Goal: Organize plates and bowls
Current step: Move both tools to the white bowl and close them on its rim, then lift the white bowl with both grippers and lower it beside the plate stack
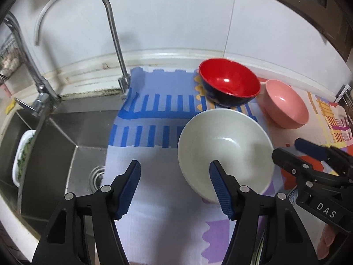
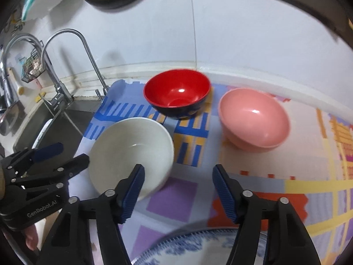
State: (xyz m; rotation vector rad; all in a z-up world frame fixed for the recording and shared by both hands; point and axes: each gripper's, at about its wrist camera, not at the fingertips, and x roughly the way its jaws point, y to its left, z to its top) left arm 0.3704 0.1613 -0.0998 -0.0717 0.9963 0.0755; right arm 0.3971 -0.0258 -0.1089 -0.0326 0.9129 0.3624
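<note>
Left wrist view: white bowl (image 1: 225,148) lies behind the right finger (image 1: 220,190).

Three empty bowls upright on patterned cloth: white bowl (image 2: 132,152) nearest, by the sink side; red bowl (image 2: 177,92) with dark outside behind it, near the wall; pink bowl (image 2: 253,119) right of red, apart. Blue-patterned plate (image 2: 198,249) at near edge, partly hidden.
</note>
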